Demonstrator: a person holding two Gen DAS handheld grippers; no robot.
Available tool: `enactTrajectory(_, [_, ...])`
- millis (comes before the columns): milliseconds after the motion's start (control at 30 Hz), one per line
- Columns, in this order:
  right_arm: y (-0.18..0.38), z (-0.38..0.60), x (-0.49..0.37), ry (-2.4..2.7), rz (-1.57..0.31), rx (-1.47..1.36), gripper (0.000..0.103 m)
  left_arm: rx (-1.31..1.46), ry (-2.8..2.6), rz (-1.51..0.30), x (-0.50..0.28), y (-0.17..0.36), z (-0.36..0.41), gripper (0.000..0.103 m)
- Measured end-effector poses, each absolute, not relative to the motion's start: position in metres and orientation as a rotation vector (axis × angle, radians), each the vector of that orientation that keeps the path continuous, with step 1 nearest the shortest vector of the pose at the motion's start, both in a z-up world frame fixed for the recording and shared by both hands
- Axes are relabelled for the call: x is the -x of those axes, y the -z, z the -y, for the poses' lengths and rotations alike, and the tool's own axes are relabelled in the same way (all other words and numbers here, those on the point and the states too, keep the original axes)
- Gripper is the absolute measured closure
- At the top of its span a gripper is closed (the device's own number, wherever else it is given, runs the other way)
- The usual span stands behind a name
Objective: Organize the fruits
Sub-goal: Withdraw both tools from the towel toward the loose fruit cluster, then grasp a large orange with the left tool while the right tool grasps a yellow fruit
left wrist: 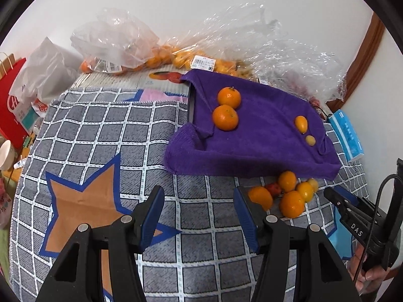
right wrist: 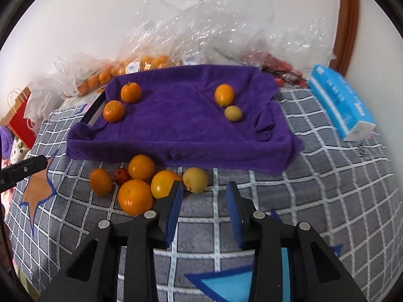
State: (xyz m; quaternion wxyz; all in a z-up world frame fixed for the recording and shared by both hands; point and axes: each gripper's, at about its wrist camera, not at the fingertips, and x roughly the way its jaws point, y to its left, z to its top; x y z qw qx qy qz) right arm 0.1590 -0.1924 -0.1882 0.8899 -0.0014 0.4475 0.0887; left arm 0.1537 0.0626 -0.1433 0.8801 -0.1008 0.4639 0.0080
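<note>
A purple towel (right wrist: 176,120) lies over a tray on the checked cloth; it also shows in the left wrist view (left wrist: 257,136). On it lie two mandarins (right wrist: 131,92) at the left and two small yellow fruits (right wrist: 233,113) at the right. A loose pile of fruit (right wrist: 141,183) lies in front of the towel: oranges, a small red fruit (right wrist: 122,175) and a pale yellow fruit (right wrist: 195,180). My right gripper (right wrist: 203,188) is open and empty, just right of the pile. My left gripper (left wrist: 199,196) is open and empty, left of the pile (left wrist: 289,193).
Clear plastic bags of oranges (right wrist: 141,63) and red fruit (right wrist: 282,70) sit behind the towel by the wall. A blue tissue pack (right wrist: 340,100) lies at the right. A red paper bag (left wrist: 10,105) and a white plastic bag (left wrist: 47,75) stand at the left.
</note>
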Motion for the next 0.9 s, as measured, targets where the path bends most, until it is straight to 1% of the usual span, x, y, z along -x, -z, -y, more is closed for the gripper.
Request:
enactTrajectory(167, [0.201, 0.187, -0.175, -0.204, -0.954, 0.015, 0.07, 0.219, -0.019, -0.978, -0.163, 0.15, -0.067, 0.049])
enactTrajectory(467, [0.213, 0.189, -0.187, -0.254, -0.989, -0.04, 0.07, 0.241, -0.015, -0.993, -0.17, 0.157, -0.073, 0.049])
enactTrajectory(533, [0.216, 0.189, -0.189, -0.293, -1.012, -0.063, 0.076, 0.24, -0.009, -0.995, -0.171, 0.158, -0.071, 0.049])
enactTrajectory(567, [0.216, 0.189, -0.189, -0.301, -1.01, -0.069, 0.077, 0.237, -0.006, -0.995, -0.171, 0.158, -0.071, 0.049])
enactTrajectory(900, [0.205, 0.211, -0.167, -0.169, -0.981, 0.008, 0.077, 0.228, 0.053, -0.992, -0.169, 0.158, -0.057, 0.049])
